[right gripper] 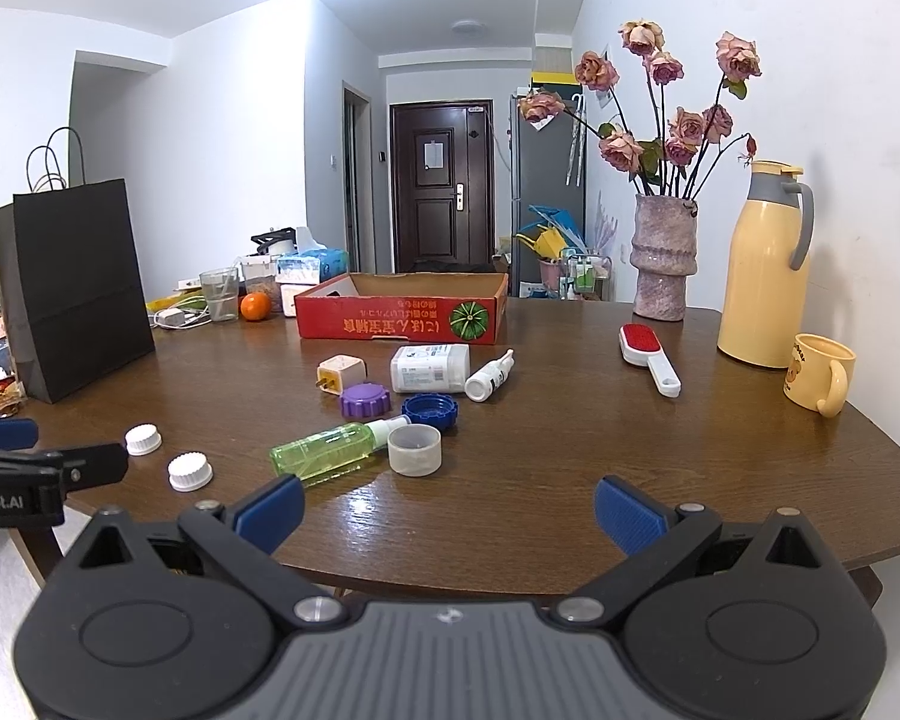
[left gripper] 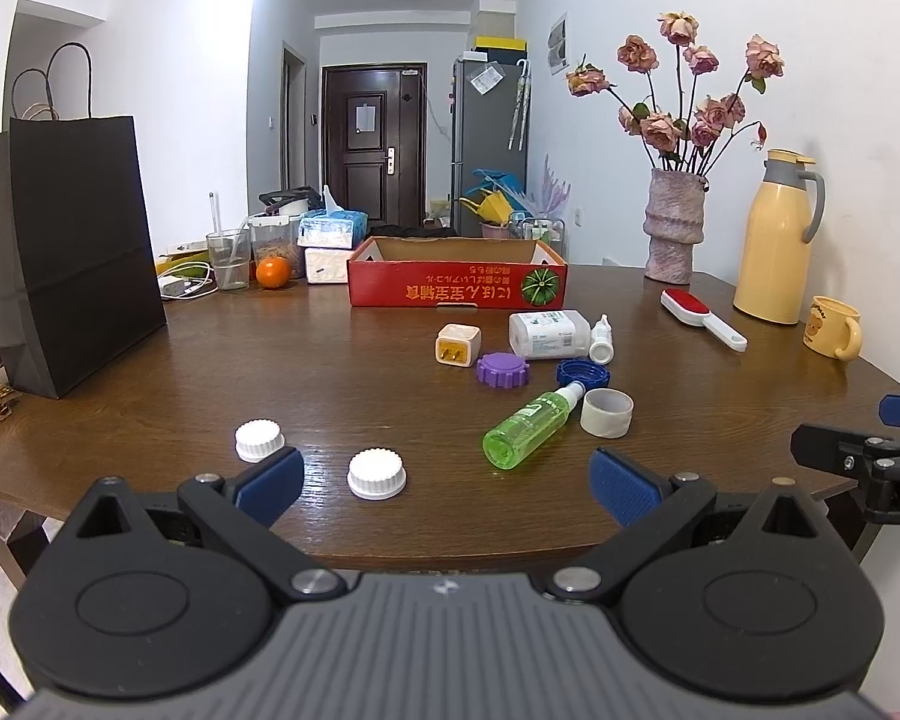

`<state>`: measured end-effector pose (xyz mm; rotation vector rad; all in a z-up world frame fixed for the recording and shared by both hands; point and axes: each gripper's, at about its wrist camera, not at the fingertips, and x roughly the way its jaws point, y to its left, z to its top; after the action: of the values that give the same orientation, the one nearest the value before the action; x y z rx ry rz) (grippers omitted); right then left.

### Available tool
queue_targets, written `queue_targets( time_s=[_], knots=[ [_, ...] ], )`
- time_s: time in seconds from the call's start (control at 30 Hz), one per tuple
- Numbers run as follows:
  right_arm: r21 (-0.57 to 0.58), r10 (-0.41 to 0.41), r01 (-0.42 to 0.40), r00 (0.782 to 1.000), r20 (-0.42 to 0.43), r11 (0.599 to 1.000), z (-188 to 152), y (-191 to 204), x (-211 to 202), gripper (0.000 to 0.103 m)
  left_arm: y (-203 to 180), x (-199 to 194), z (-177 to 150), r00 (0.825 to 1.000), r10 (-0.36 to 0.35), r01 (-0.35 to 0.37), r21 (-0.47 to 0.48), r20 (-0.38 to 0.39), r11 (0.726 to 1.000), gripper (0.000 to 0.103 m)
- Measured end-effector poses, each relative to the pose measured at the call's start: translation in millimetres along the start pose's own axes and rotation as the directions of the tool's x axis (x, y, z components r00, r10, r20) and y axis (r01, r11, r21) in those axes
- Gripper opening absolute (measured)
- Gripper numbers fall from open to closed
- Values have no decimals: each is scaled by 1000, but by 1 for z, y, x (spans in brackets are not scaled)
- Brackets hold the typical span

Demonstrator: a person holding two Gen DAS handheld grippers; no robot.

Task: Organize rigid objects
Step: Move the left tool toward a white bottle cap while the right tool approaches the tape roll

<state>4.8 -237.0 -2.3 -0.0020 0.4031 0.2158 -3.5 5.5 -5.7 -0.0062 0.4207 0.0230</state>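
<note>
Two grippers are hovering at the near edge of the wooden table (left gripper: 150, 384), both with jaws spread wide and holding nothing. The left gripper (left gripper: 447, 483) is facing a white cap (left gripper: 376, 474) lying just ahead of its jaws, nearer the left finger; a second white cap (left gripper: 260, 440) is sitting just beyond that left fingertip. Ahead and toward the right finger, a green spray bottle (left gripper: 531, 429) is lying on its side, its nozzle close to a roll of tape (left gripper: 607, 413) — whether they are touching cannot be told.

The right gripper (right gripper: 447, 513) is facing bare tabletop between its jaws; the tape roll (right gripper: 414, 449) and the green bottle (right gripper: 330, 450) are lying ahead, toward its left finger. Farther ahead, a blue cap (right gripper: 431, 411), a purple cap (right gripper: 366, 399), a yellow plug adapter (right gripper: 341, 374), a white bottle (right gripper: 430, 368) and a small dropper bottle (right gripper: 489, 377) are lying clustered. Beyond them, well ahead of both sets of jaws, an open red cardboard box (right gripper: 401, 317) is standing with nothing visible inside.
</note>
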Motion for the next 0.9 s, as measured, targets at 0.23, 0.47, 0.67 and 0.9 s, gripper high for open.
queue_targets(
  time_s=[0.23, 0.47, 0.67, 0.9],
  knots=[
    [-3, -2, 2, 1000, -18, 1000, 4, 0, 9, 103, 7, 6, 0, 1000, 19, -19, -15, -19, 1000, 103],
    [0, 3, -3, 999, -36, 1000, 6, -1, 20, 103, 21, 18, 2, 997, 57, -59, -38, -48, 998, 103],
    [-1, 11, -11, 998, -57, 1000, 7, -2, 33, 103, 32, 32, 2, 993, 85, -90, -50, -80, 995, 103],
    [5, 19, -19, 997, -81, 1000, 11, -4, 51, 103, 41, 49, 4, 987, 111, -118, -56, -113, 991, 103]
  ],
)
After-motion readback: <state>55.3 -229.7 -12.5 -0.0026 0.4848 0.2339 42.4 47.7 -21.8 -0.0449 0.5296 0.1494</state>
